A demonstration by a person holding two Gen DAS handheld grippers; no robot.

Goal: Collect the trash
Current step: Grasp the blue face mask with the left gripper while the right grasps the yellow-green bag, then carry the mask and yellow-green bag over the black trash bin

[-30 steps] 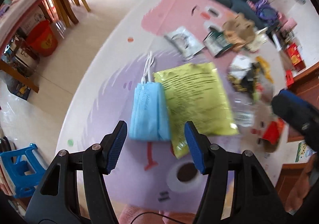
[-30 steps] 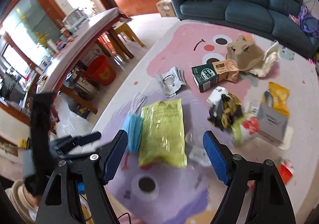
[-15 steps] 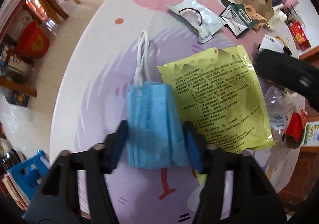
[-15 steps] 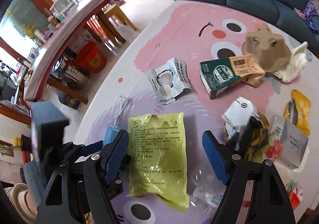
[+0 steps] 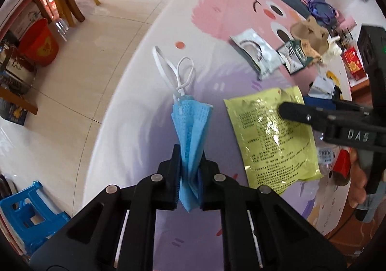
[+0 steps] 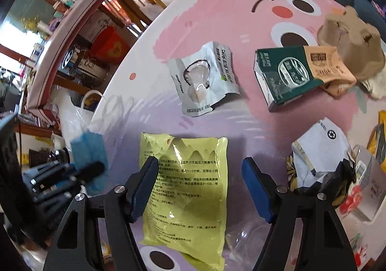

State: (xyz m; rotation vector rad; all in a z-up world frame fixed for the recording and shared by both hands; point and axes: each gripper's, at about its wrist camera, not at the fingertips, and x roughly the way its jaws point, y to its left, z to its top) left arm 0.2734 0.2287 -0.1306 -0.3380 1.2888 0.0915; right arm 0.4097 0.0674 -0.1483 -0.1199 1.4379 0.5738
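My left gripper (image 5: 190,162) is shut on a folded blue face mask (image 5: 190,131), which hangs lifted off the table with its white ear loops (image 5: 178,73) trailing ahead. That mask (image 6: 88,148) also shows at the left edge of the right wrist view. My right gripper (image 6: 200,172) stands open, low over a yellow-green foil packet (image 6: 190,189) that lies flat on the table between its fingers. In the left wrist view the packet (image 5: 270,135) lies to the right of the mask, with the right gripper's black finger over its far edge.
On the pink and purple table (image 6: 217,17) lie a silver candy wrapper (image 6: 205,80), a green and tan carton (image 6: 296,73), a brown pulp tray (image 6: 349,37) and a pile of wrappers (image 6: 333,162). A clear plastic bottle (image 6: 246,234) lies beside the packet. Below the table edge stands a blue stool (image 5: 29,210).
My left gripper closed on the blue mask and lifted it from the table. My right gripper moved down and in over the yellow-green packet, staying open.
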